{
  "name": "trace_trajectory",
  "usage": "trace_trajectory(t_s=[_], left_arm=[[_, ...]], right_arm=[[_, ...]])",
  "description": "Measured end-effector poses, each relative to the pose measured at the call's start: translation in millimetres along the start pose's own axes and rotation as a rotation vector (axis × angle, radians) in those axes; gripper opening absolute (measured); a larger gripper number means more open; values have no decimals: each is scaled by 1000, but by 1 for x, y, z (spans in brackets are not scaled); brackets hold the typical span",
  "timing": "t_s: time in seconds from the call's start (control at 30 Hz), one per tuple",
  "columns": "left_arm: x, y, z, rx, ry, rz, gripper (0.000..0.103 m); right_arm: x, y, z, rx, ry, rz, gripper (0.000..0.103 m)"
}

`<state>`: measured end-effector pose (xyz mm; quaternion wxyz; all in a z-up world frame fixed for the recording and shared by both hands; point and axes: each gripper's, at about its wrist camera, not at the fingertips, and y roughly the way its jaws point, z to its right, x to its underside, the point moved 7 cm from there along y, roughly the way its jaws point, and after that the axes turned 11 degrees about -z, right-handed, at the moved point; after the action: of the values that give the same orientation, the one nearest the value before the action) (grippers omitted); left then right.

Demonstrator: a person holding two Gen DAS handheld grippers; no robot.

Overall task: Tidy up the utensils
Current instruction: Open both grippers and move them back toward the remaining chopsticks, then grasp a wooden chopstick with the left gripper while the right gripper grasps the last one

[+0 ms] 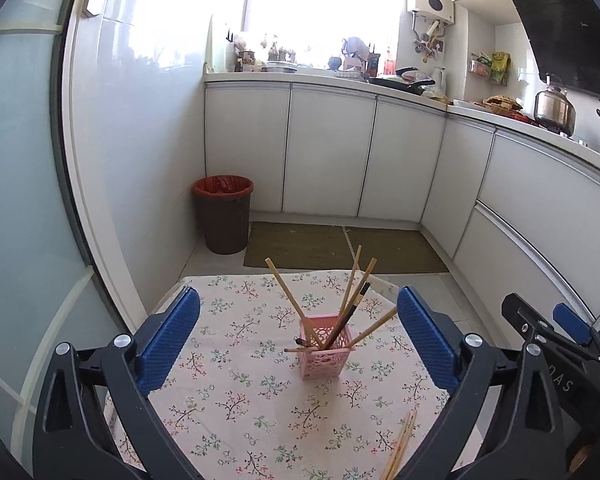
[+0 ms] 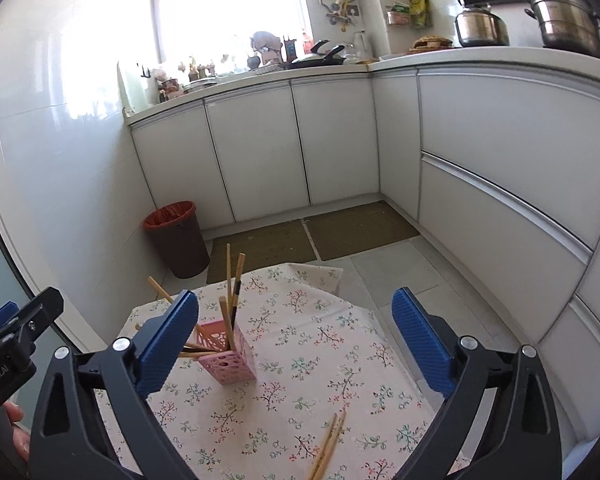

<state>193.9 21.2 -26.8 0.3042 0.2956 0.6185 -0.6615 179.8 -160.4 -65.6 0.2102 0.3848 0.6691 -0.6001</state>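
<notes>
Standing wide apart, the blue ribbed pads of the right claw (image 2: 296, 350) are released and hold nothing; the left claw (image 1: 298, 346) is likewise spread and empty, with the small pink perforated plastic holder (image 1: 325, 346) seen between its pads but well ahead of them, untouched. No earlier moment is offered, so only the present stance can be read.

Several pale wooden chopsticks and one dark chopstick (image 1: 350, 314) are already stood in the holder, fanned out at loose angles. A last pair of pale wooden chopsticks (image 2: 329, 446) is left lying on the floral-cloth-covered counter (image 2: 300, 380), near its front edge, just ahead of the right claw and slightly to its right side.

The step in hand is judged to be the pickup of that pair. It would best be taken by the right claw, lowered so that both sticks are caught together near their middle, the pads set across the sticks rather than along them. A shallow approach is advised, since thin sticks on cloth may roll or drag the fabric. The holder looks light and could be tipped by a careless insertion; steadying it with the left claw may help.
</notes>
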Motion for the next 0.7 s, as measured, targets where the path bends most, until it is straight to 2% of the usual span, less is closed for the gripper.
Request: trace_trajectory(t_s=[0.2, 0.33, 0.53, 0.63, 0.7], left_arm=[[22, 9, 22, 20, 47, -53, 96], [47, 35, 45, 64, 96, -168, 96], [92, 94, 94, 138, 213, -408, 96], [124, 134, 118, 172, 258, -573, 96], [147, 164, 131, 183, 270, -684, 95]], right_arm=[[32, 11, 49, 30, 107, -99, 96], [69, 24, 100, 58, 202, -189, 96], [119, 44, 170, 183, 279, -267, 96], [137, 59, 193, 194, 294, -297, 96], [149, 67, 205, 163, 315, -320, 96]])
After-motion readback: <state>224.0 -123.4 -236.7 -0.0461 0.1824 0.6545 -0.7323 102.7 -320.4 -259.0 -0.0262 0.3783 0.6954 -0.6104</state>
